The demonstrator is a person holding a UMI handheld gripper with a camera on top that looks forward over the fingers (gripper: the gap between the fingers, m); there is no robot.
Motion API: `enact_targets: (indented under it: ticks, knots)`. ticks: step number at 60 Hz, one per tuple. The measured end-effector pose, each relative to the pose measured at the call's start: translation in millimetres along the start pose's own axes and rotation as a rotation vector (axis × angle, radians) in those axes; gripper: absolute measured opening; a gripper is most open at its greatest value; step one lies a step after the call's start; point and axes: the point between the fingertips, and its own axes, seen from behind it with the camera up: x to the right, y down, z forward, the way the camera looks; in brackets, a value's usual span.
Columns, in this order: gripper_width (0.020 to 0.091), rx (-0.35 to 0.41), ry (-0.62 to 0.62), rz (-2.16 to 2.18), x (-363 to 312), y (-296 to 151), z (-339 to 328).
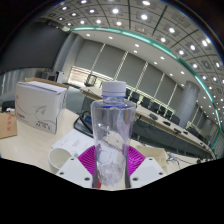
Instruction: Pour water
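Currently:
Gripper (pixel 113 172): fingers apparently clamped on bottle, pads pressing both sides.
Bottle (pixel 113 125): upright between fingers, capped, long axis vertical, raised above table (pixel 40 145).
Receiving vessel: none visible.

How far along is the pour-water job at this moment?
Done: the water bottle stands upright between the claw fingers, pads against its sides, apparently gripped. In hand: holding or lifting it, with the table and white box behind. Left: the cap appears still on, no tilt, no water flowing, and no receiving cup is visible.
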Motion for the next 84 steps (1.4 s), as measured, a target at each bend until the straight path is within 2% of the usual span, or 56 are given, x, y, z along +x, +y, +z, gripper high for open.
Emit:
enact_targets:
  ticks: [16,31,33,38,40,47,49,53,56,68,84]
  knots:
    - [0.0369,0.024,-0.156,0.255,-48,36,30]
    - [0.0373,-0.021,-0.189,0.302,-64,82,46]
    - [0.0376,0.006,-0.187,0.314,-65,81,45]
    - [0.0386,0.014,-0.189,0.332,-62,83,44]
    - [0.0400,0.018,-0.189,0.336,-62,83,44]
    - [0.0518,0.012,-0.183,0.319,-62,84,42]
    - [0.0613,-0.009,-0.183,0.323,-63,87,41]
    - [0.0868,-0.070,-0.179,0.352,-63,96,36]
    - [0.0849,-0.094,-0.148,0.382,-56,98,29]
    - [0.0859,-0.216,-0.041,0.406,-37,102,-38]
    - [0.0858,-0.307,0.016,0.423,-79,56,-185]
